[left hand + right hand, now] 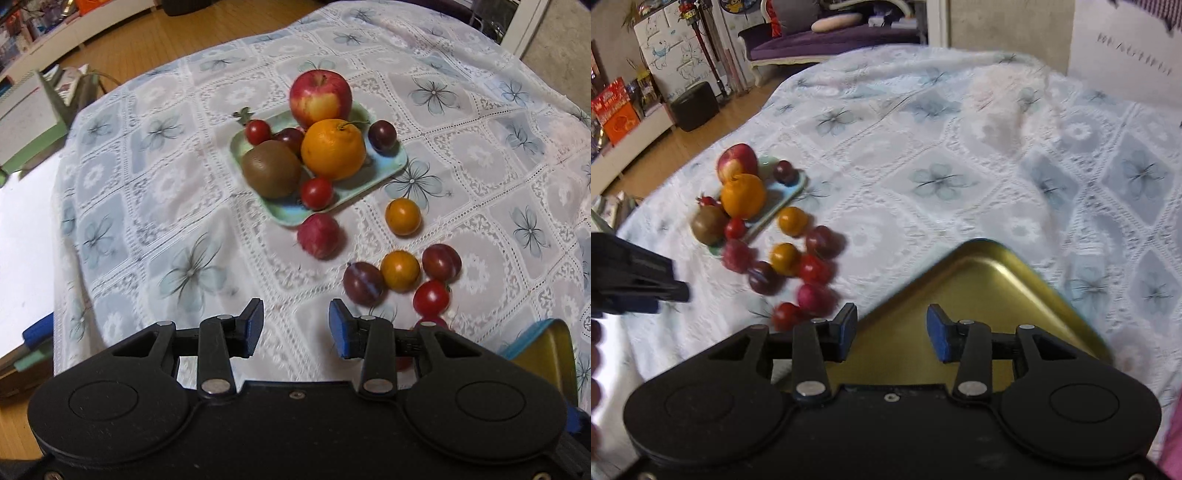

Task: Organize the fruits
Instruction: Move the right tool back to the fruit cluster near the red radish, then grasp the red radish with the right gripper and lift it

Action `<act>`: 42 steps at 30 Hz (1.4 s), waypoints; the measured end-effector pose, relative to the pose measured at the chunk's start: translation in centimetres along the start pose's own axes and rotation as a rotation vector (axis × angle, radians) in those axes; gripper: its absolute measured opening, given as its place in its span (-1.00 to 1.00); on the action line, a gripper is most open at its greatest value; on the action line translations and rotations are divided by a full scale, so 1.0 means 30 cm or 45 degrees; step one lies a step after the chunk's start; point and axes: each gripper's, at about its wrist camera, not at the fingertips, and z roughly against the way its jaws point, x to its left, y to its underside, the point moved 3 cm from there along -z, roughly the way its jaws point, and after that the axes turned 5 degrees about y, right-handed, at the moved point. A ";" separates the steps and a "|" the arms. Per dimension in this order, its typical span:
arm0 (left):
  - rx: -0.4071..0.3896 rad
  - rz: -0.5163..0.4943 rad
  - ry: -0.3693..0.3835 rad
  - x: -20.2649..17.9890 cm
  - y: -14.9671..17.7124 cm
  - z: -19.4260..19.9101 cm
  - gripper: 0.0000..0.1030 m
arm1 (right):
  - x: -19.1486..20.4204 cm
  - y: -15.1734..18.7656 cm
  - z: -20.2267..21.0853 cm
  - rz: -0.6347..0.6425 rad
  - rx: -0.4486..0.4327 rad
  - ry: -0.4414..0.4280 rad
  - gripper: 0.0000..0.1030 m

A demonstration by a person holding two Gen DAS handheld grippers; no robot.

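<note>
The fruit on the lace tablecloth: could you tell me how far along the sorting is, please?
Done: apple, orange and kiwi sit on the green tray. In hand: nothing; left gripper and right gripper are both open. Left: loose small fruits on the cloth; the gold tin looks empty.

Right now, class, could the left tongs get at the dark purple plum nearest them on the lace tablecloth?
Probably yes: the left tongs stand open and empty, and the dark purple plum lies just ahead with nothing between.

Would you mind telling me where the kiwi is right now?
In the left wrist view the kiwi sits at the near-left corner of the green tray, touching the orange, with a cherry tomato beside it.
</note>
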 end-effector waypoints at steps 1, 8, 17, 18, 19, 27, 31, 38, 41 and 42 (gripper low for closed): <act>0.005 -0.004 0.006 0.003 -0.012 -0.012 -0.08 | 0.016 -0.015 -0.017 -0.001 0.029 -0.035 -0.13; 0.070 0.002 0.023 0.050 -0.078 -0.113 -0.08 | 0.123 -0.086 -0.173 0.009 0.232 -0.146 -0.14; 0.134 0.011 0.098 0.049 -0.114 -0.195 -0.08 | 0.186 -0.117 -0.309 0.023 0.338 -0.111 -0.14; 0.129 0.008 0.102 0.042 -0.118 -0.201 -0.08 | 0.192 -0.116 -0.318 0.031 0.337 -0.104 -0.14; 0.123 0.000 0.102 0.034 -0.122 -0.207 -0.07 | 0.197 -0.117 -0.325 0.040 0.337 -0.097 -0.14; 0.117 0.028 0.089 0.013 -0.144 -0.284 -0.06 | 0.203 -0.119 -0.351 0.059 0.335 -0.103 -0.14; 0.119 0.064 0.099 0.013 -0.151 -0.315 -0.01 | 0.199 -0.121 -0.354 0.059 0.339 -0.112 -0.14; 0.134 0.059 0.103 -0.003 -0.164 -0.366 -0.06 | 0.191 -0.124 -0.357 0.052 0.352 -0.131 -0.14; 0.109 0.050 0.105 -0.008 -0.159 -0.357 -0.08 | 0.193 -0.123 -0.358 0.053 0.354 -0.134 -0.14; 0.100 0.039 0.098 -0.011 -0.157 -0.348 -0.08 | 0.195 -0.122 -0.358 0.053 0.354 -0.133 -0.14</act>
